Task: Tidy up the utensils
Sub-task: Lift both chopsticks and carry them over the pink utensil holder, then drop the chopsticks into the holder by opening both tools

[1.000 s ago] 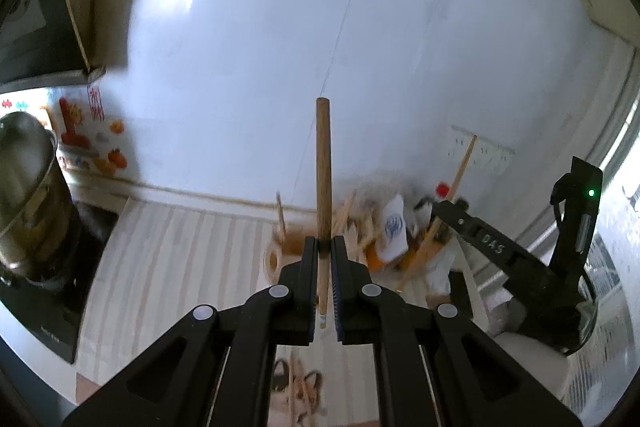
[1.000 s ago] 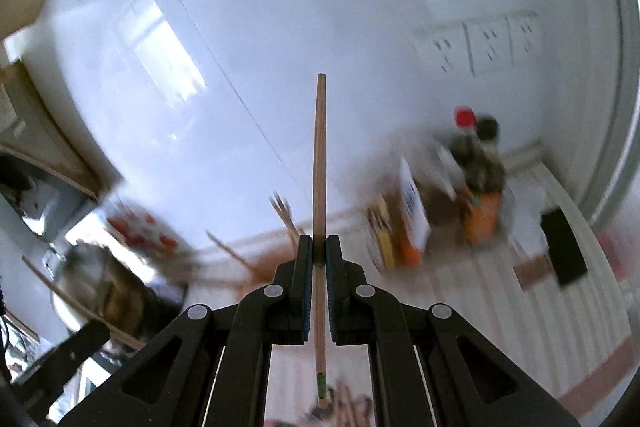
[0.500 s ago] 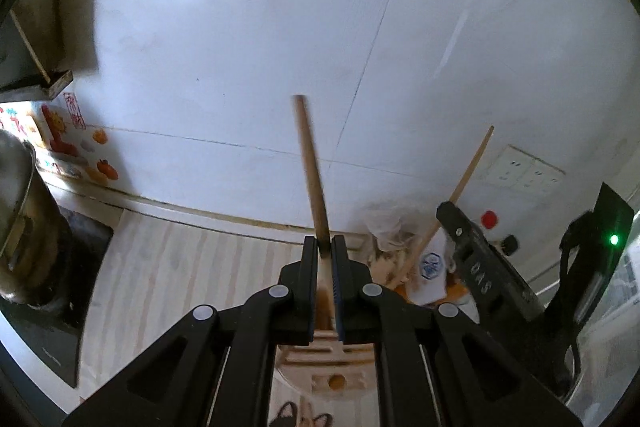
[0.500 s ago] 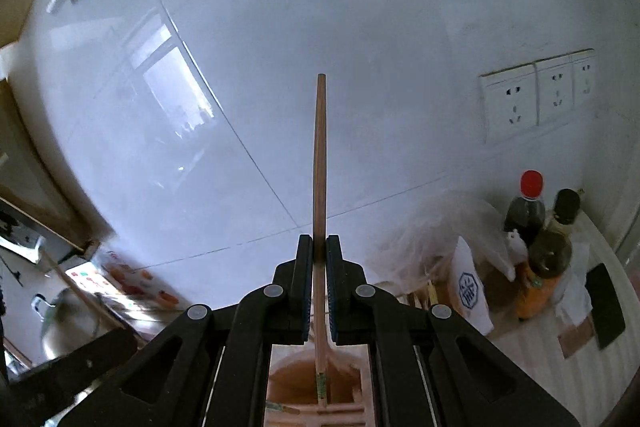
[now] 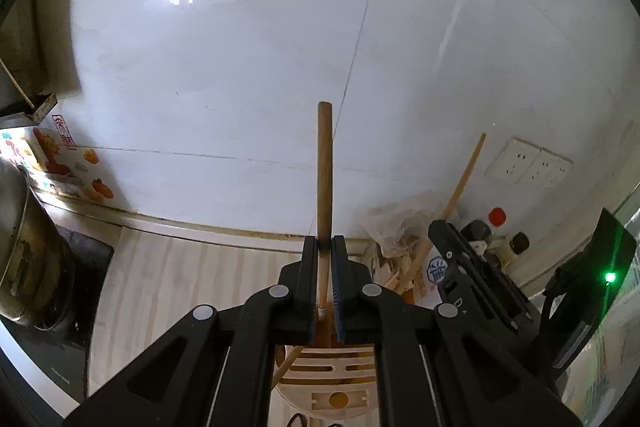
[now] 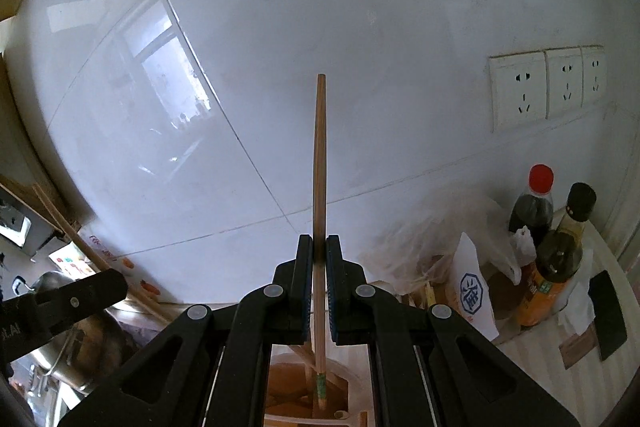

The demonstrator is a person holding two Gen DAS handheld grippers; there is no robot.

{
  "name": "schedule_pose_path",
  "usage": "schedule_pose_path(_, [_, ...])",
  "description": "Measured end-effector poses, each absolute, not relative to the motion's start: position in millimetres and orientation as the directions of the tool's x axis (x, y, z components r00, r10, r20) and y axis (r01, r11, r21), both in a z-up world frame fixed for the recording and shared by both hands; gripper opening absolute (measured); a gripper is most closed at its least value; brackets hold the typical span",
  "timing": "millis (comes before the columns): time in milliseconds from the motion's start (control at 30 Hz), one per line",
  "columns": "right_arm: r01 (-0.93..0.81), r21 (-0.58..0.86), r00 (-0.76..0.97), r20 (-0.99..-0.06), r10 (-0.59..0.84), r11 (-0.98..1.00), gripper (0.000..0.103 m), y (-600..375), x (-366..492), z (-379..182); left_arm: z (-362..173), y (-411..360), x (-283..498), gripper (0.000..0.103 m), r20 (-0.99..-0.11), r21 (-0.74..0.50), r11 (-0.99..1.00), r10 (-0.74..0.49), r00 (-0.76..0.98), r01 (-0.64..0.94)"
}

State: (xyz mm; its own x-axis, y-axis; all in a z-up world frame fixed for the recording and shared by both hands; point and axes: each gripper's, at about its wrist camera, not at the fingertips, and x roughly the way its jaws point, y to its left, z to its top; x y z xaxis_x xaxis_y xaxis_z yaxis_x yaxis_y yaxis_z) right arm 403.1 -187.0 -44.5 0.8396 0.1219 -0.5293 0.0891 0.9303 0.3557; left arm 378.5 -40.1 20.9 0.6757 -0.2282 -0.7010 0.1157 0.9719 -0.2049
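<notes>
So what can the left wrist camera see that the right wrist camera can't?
Only the left wrist view shows the right gripper's body from the side, with a green light beside it.

Only the right wrist view shows the orange-labelled bottle in full and the black flat thing on the counter.

Both show a wooden stick clamped upright in the gripper's shut jaws (thicker stick, thinner chopstick), the utensil holder below, wall sockets, a red-capped bottle and a metal pot.

black tongs (image 5: 325,247) | brown chopstick (image 6: 320,167) | red-capped bottle (image 6: 534,203) | white tiles (image 6: 360,7) | pale striped counter (image 5: 180,275)
</notes>
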Motion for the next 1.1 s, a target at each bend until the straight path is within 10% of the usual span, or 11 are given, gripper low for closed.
schedule_pose_path(467, [0.023, 0.362, 0.757, -0.615, 0.220, 0.932, 0.011, -189, 397, -56, 17, -30, 350, 0.013, -0.758, -0.202, 0.967, -0.253, 0.602, 0.153])
schedule_pose_path(533, [0.009, 0.375, 0.740, -0.626, 0.246, 0.927, 0.036, -190, 393, -53, 25, -22, 340, 0.031, -0.745, -0.184, 0.974, -0.225, 0.628, 0.131])
schedule_pose_path(600, [0.006, 0.382, 0.747, -0.616, 0.250, 0.924, 0.048, -194, 383, -44, 32, -11, 329, 0.076, -0.727, -0.175, 0.980, -0.196, 0.658, 0.098])
schedule_pose_path(633, [0.009, 0.383, 0.752, -0.612, 0.246, 0.924, 0.048, -197, 379, -41, 34, -6, 323, 0.081, -0.715, -0.173, 0.981, -0.184, 0.675, 0.084])
schedule_pose_path(833, [0.058, 0.375, 0.770, -0.607, 0.197, 0.925, 0.056, -211, 339, -18, 26, 22, 289, 0.103, -0.688, -0.119, 0.993, -0.075, 0.722, -0.009])
schedule_pose_path(1100, [0.091, 0.315, 0.759, -0.637, 0.140, 0.945, 0.086, -206, 279, -33, -44, 35, 264, 0.103, -0.769, -0.045, 0.998, -0.004, 0.639, -0.048])
